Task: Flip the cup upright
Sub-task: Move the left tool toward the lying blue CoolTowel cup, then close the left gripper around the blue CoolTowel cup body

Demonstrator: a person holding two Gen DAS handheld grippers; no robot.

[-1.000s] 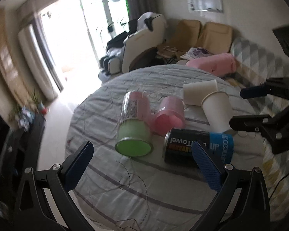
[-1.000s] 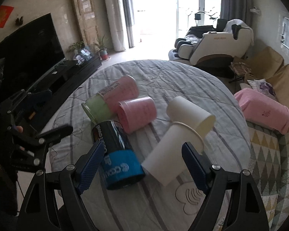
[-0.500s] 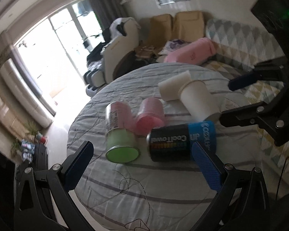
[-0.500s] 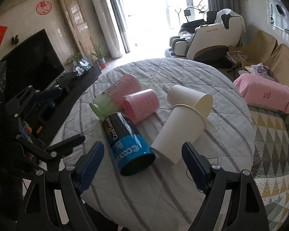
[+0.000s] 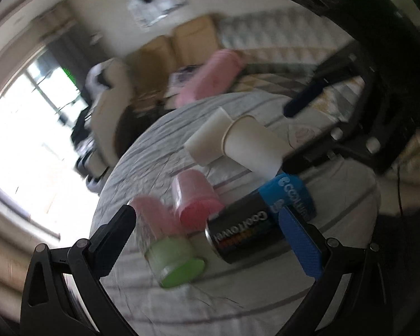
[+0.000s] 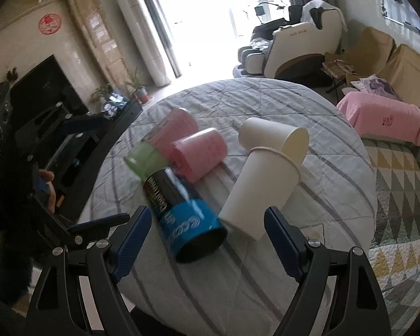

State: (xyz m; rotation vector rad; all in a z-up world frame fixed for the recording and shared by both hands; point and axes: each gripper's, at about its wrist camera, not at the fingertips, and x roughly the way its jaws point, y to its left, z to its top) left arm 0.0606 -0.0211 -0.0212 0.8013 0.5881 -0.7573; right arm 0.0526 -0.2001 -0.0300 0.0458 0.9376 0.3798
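The paper cup (image 6: 261, 189) is lying on its side at centre frame in the right wrist view, rim touching a second paper cup (image 6: 271, 137). It looks light, thin-walled and crushable; grip gently mid-wall. The right gripper (image 6: 204, 243) is hovering spread and empty beside the can (image 6: 182, 210). The left gripper (image 5: 210, 240) is also spread.

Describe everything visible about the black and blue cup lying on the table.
The black and blue cup lies on its side on the quilted table cover, its dark open mouth toward the right wrist camera. It looks glossy, black at the base end with "CoolTowel" lettering and a blue band near the rim. The base end touches the green-ended cup. Neither tool holds it.
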